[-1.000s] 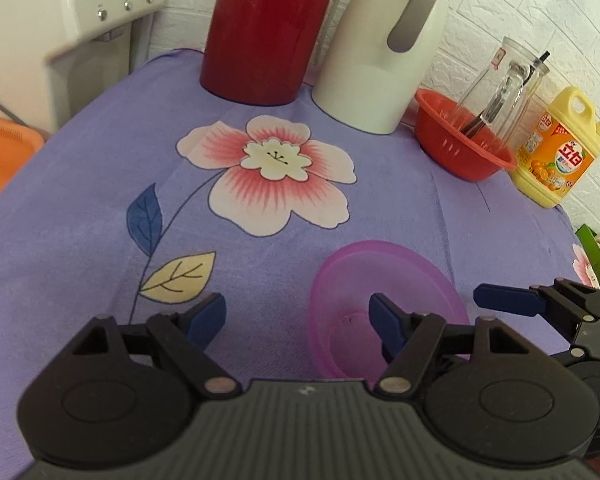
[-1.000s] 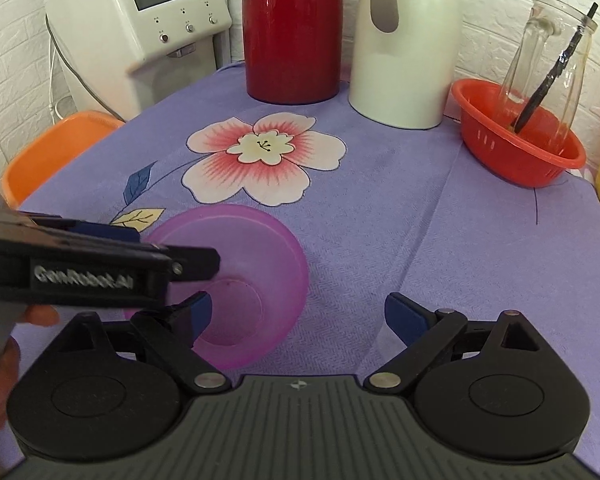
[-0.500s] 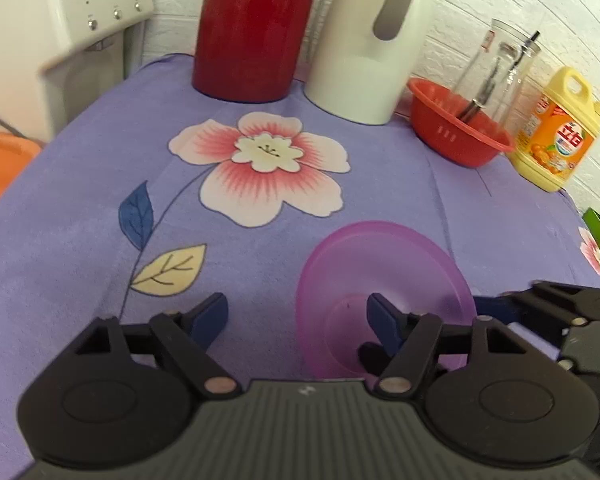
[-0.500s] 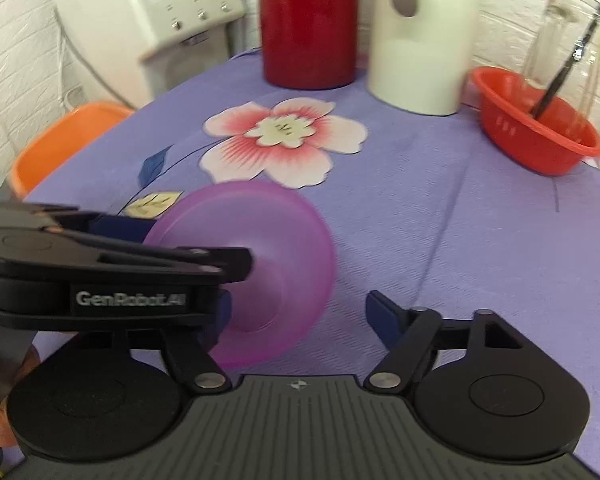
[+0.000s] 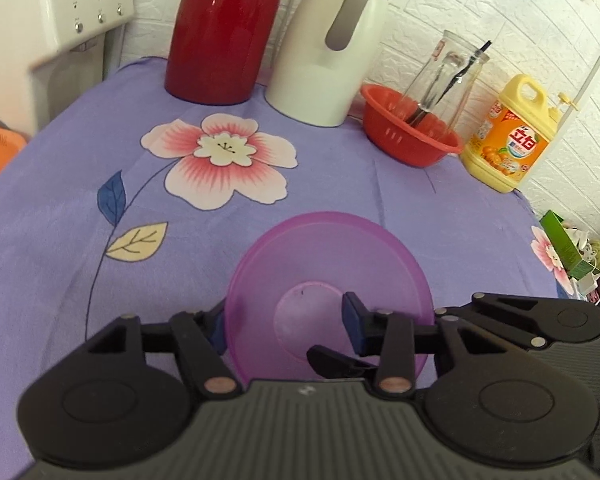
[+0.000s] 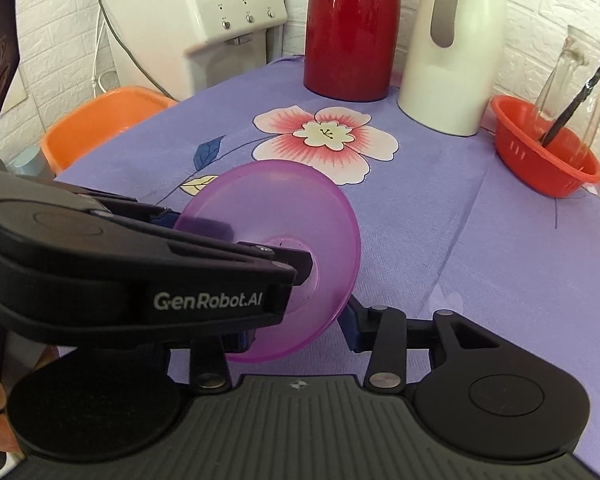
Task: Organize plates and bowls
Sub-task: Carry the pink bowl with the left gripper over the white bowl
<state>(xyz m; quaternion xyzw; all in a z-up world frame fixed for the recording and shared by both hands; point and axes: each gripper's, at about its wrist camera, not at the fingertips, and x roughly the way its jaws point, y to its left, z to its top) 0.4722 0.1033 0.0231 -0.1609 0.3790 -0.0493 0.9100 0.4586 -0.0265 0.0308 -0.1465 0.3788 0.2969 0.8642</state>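
Partly hidden behind both closing claws (image 5: 284, 326) (image 6: 300, 330), tilted purple bowl (image 5: 328, 276), rim between their pads.

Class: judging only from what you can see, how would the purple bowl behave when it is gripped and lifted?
The purple bowl looks like thin see-through plastic, so probably light and slightly bendy. Its glossy, sloping wall may slip between pads. It is tilted on edge now, so it could tip or rock if let go.

White brick wall (image 5: 480, 8), floral tablecloth (image 5: 60, 240)

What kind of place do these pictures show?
Probably a home kitchen or dining corner: a red thermos and a white jug stand on a flowered purple tablecloth, beside a yellow dish soap bottle.
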